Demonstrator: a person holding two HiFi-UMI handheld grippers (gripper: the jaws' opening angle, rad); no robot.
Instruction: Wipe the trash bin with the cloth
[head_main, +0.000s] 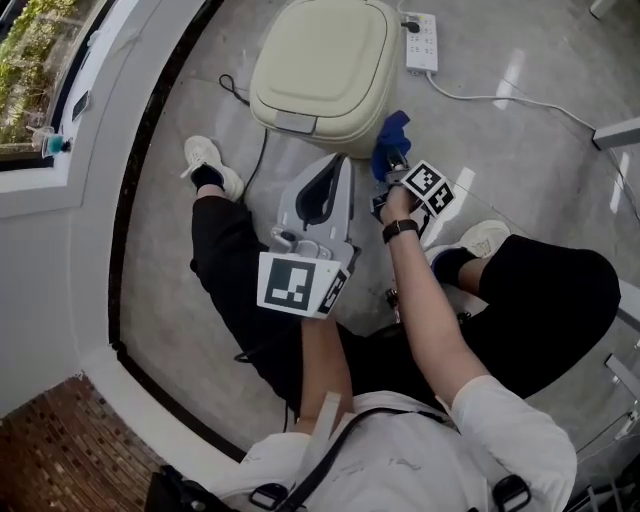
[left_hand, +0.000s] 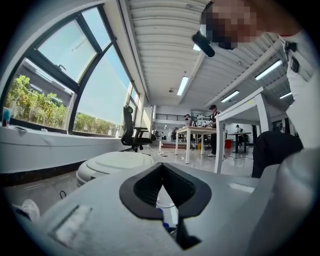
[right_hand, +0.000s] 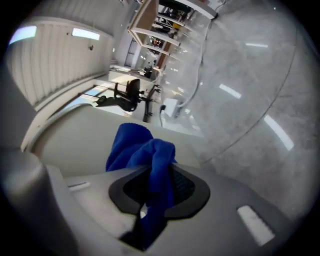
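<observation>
The right gripper (head_main: 393, 165) has its jaws pinching the blue cloth (head_main: 390, 133), which bunches past their tips by the near right side of the cream trash bin (head_main: 325, 60) — actual contact cannot be told. The left gripper (head_main: 330, 172) hangs just beside it, pointing at the bin — jaws pressed together, nothing between them.

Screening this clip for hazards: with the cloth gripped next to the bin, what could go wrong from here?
1. The cloth is bunched, and the right gripper pinches only a narrow fold; rubbing may pull it free.
2. The left gripper is shut on nothing and does not seem to brace the trash bin, so the bin may slide.
3. The power strip lies just beside the bin; a shifted bin could knock it.
</observation>
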